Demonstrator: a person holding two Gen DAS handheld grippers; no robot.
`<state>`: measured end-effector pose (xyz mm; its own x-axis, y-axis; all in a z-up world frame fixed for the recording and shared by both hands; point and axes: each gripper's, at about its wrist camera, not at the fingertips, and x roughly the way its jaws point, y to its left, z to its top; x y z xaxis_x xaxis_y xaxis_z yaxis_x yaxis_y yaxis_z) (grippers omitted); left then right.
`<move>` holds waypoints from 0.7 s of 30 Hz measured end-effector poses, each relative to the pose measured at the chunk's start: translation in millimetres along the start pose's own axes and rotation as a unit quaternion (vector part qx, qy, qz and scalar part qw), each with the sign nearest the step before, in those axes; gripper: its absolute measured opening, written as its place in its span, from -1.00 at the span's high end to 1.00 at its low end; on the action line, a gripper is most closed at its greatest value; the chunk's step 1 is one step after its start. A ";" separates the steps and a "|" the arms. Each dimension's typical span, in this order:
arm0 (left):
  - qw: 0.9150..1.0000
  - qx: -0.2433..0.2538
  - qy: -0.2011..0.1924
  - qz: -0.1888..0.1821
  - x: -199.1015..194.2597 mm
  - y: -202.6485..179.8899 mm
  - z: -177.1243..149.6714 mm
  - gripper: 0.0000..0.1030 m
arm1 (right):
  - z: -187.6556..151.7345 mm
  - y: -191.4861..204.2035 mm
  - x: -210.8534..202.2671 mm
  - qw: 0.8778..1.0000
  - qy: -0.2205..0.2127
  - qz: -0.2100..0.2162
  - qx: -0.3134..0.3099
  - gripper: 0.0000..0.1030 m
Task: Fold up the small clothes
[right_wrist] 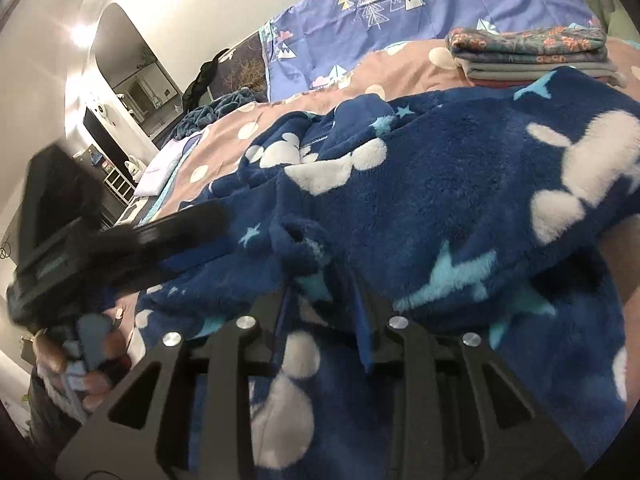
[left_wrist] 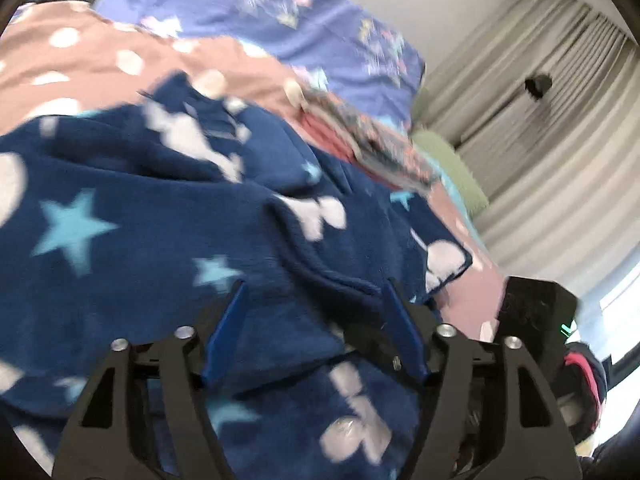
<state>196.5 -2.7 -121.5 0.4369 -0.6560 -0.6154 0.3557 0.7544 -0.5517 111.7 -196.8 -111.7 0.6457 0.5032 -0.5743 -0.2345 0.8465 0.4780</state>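
- While both claws hover low, a navy fleece garment (right_wrist: 420, 184) with stars and white blobs lies rumpled on the polka-dot bedspread (right_wrist: 400, 68).
- Left claw (left_wrist: 316, 312): jaws apart above the fleece, nothing pinched; view blurred.
- Right claw (right_wrist: 324, 320): jaws narrowly apart, a fleece fold between them; whether the pads press it, cannot tell.
- Folded clothes stack (right_wrist: 532, 56) sits beyond the garment.
- Blue tree-print pillow (right_wrist: 400, 4) at the head of the bed.
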 end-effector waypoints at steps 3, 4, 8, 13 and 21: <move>0.999 -0.009 0.035 0.005 35.8 -11.6 5.4 -0.41 | -6.2 -4.4 -6.4 1.000 -0.004 0.003 0.009 0.39; 0.999 -0.007 0.033 0.009 43.7 -15.8 7.5 -0.40 | -7.4 -6.5 -6.7 1.000 -0.003 0.005 0.013 0.39; 0.998 0.000 0.056 0.037 62.5 -25.6 14.9 0.84 | -7.9 -10.8 -13.7 1.000 -0.009 0.006 0.023 0.36; 0.998 0.045 -0.031 0.022 -1.7 -51.4 40.6 0.84 | -9.3 -44.1 -33.6 0.994 -0.048 -0.003 0.100 0.01; 0.989 0.060 -0.107 0.084 -117.9 -24.9 54.7 0.83 | -10.3 -46.3 -25.3 0.993 -0.028 -0.028 0.110 0.14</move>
<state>181.4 57.0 -4.4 0.6589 -0.5113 -0.5517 0.3528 0.8578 -0.3737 98.8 -247.0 -126.2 0.6939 0.4409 -0.5693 -0.0367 0.8112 0.5836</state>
